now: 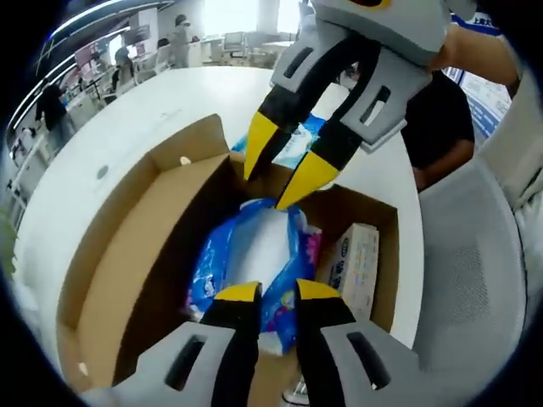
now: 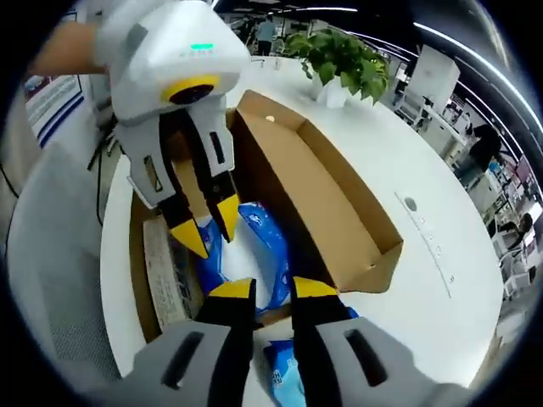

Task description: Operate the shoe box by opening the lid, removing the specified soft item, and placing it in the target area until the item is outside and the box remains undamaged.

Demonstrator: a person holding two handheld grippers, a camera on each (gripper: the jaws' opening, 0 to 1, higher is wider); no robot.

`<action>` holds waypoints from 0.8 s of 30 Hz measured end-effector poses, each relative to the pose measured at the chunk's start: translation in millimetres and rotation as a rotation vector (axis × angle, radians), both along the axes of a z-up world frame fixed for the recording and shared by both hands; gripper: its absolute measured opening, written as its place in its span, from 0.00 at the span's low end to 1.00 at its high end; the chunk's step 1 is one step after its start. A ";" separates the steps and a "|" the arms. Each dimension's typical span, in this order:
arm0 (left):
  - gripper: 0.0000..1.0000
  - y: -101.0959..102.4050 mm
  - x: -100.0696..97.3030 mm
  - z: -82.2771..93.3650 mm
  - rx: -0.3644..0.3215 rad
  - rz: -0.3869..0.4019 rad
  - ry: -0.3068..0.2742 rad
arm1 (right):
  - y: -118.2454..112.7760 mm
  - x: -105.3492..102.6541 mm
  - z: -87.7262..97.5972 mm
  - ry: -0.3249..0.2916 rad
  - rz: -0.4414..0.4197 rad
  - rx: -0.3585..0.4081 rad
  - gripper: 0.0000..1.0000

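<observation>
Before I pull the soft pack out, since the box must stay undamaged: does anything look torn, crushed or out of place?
Nothing stands out. The shoe box sits open on the white table with its lid folded back and no tears visible. The blue soft pack lies inside beside a small carton. Both the left gripper and right gripper hover open over it.

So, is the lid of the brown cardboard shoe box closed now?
No, the brown cardboard shoe box stands open, its lid folded back, and the blue plastic soft pack lies inside.

Soft packet (image 1: 254,254) in the open shoe box (image 1: 119,280), small carton (image 1: 356,267) beside it (same box), box on table (image 1: 127,127)
</observation>
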State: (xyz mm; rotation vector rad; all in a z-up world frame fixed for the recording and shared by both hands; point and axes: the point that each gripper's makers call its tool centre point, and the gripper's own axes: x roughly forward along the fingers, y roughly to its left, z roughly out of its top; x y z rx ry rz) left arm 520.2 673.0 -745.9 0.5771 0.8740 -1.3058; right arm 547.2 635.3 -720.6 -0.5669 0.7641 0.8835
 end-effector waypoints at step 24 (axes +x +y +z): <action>0.00 24.3 3.5 3.0 0.009 0.070 0.009 | 8.7 8.6 -20.5 -0.017 0.039 -0.090 0.00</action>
